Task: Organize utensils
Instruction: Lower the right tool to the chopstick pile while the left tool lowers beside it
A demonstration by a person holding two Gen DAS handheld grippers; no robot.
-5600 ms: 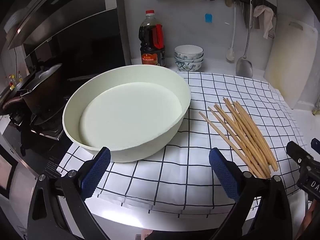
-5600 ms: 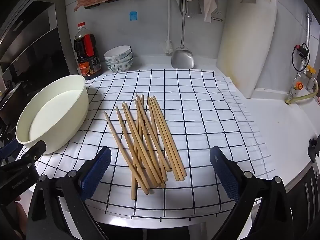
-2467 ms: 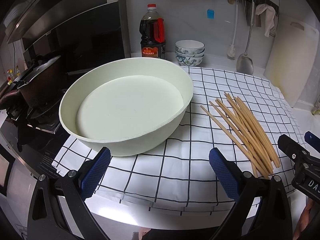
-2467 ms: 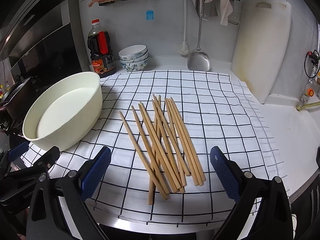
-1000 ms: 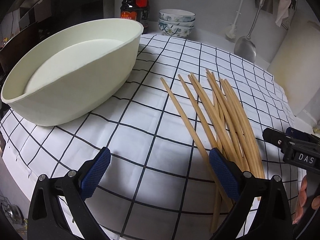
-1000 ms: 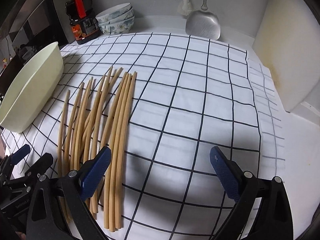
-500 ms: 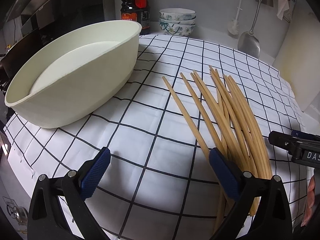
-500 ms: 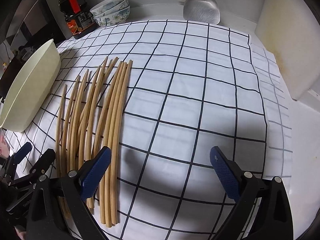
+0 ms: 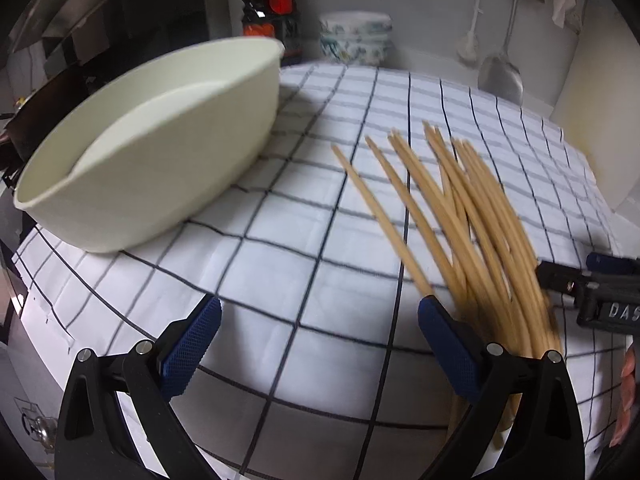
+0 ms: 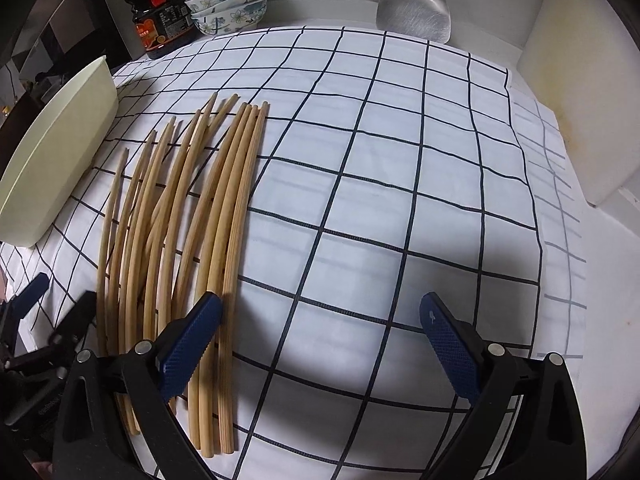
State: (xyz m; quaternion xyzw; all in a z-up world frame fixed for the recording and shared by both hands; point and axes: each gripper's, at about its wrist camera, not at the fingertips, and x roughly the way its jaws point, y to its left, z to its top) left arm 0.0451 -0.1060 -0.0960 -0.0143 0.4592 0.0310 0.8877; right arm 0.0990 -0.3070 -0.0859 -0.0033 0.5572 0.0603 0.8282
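Observation:
Several wooden chopsticks [image 9: 460, 216] [image 10: 192, 216] lie fanned on a white checked cloth [image 9: 304, 240] [image 10: 380, 200]. My left gripper [image 9: 320, 332] hangs open low over the cloth, its right finger beside the chopsticks' near ends. My right gripper [image 10: 320, 332] is open too, its left finger [image 10: 192, 340] over the near ends of the rightmost sticks. The pile lies between the two tools. A cream oval basin [image 9: 152, 148] [image 10: 52, 160] stands left of the pile. Each view shows the other gripper's black tip at its edge.
A dark sauce bottle [image 10: 160, 12], stacked patterned bowls [image 10: 230, 2] and a hanging steel spatula [image 10: 416, 12] stand by the back wall. A pale cutting board [image 10: 588, 92] leans at the right. A stove with a pan [image 9: 28, 120] lies left of the basin.
Both grippers have dropped from high above the counter to just over the cloth and closed in on the chopsticks' near ends from either side. The chopsticks and basin have not moved.

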